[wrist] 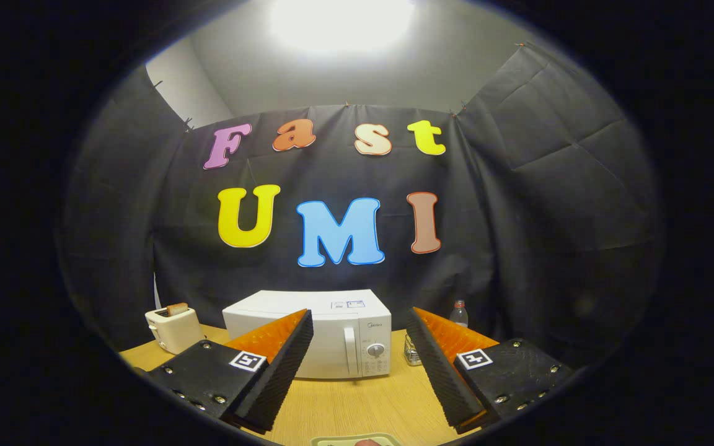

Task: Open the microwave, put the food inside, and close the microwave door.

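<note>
A: Microwave (332, 334) sits on the wooden table (344, 409), straight ahead of the gripper (360, 328), beyond the fingertips, door shut. Handle (349, 350) is a vertical bar just left of the control panel.

B: Gripper state?

A: Fingers spread wide, nothing between them. Well short of the microwave.

B: Where would you grab?

A: The handle bar, one finger either side or hooked behind it. Rigid plastic, probably smooth, so it could slip if pinched shallow. My guess: the latch needs a firm pull, and the box looks light enough to slide on the table if yanked.

B: Food?

A: Pale tray (357, 440) at the near table edge, below the fingers, something reddish on it. Barely in view, can't tell what it is. Treat it as light and easy to tip until seen better.

B: Counts?

A: One microwave, one handle, one dial (375, 350). One toaster (174, 328) to its left with one slice sticking up. One bottle (459, 314) to its right, one small glass jar (411, 354) nearer. One tray.
</note>
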The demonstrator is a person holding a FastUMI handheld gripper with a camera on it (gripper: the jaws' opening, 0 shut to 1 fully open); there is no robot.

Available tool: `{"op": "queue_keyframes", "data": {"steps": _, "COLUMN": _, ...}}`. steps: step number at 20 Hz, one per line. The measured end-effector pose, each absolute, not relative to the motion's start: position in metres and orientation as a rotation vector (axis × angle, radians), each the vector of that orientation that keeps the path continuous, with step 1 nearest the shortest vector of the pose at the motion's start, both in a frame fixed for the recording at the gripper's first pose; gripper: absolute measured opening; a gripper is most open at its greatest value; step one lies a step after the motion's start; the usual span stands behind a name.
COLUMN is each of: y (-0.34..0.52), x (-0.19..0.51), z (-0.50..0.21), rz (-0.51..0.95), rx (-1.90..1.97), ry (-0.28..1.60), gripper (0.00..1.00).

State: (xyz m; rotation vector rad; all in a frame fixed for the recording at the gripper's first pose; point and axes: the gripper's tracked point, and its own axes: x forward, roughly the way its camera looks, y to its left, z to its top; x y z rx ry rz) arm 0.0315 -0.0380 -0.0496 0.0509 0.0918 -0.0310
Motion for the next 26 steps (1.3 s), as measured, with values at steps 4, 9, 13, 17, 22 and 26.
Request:
{"op": "queue_keyframes", "data": {"steps": 4, "y": -0.038, "x": 0.066, "z": -0.068, "rz": 0.005, "rx": 0.057, "ry": 0.11, "gripper": 0.96}}
{"op": "queue_keyframes", "data": {"steps": 9, "y": -0.033, "x": 0.113, "z": -0.098, "rz": 0.051, "rx": 0.069, "ry": 0.148, "gripper": 0.96}}
{"op": "queue_keyframes", "data": {"steps": 13, "y": -0.033, "x": 0.145, "z": -0.123, "rz": 0.072, "rx": 0.082, "ry": 0.175, "gripper": 0.96}}
{"op": "queue_keyframes", "data": {"steps": 17, "y": -0.031, "x": 0.174, "z": -0.161, "rz": 0.098, "rx": 0.081, "ry": 0.237, "gripper": 0.96}}
{"op": "queue_keyframes", "data": {"steps": 22, "y": -0.026, "x": 0.204, "z": -0.207, "rz": 0.117, "rx": 0.074, "ry": 0.302, "gripper": 0.97}}
{"op": "queue_keyframes", "data": {"steps": 26, "y": -0.02, "x": 0.225, "z": -0.24, "rz": 0.12, "rx": 0.074, "ry": 0.353, "gripper": 0.97}}
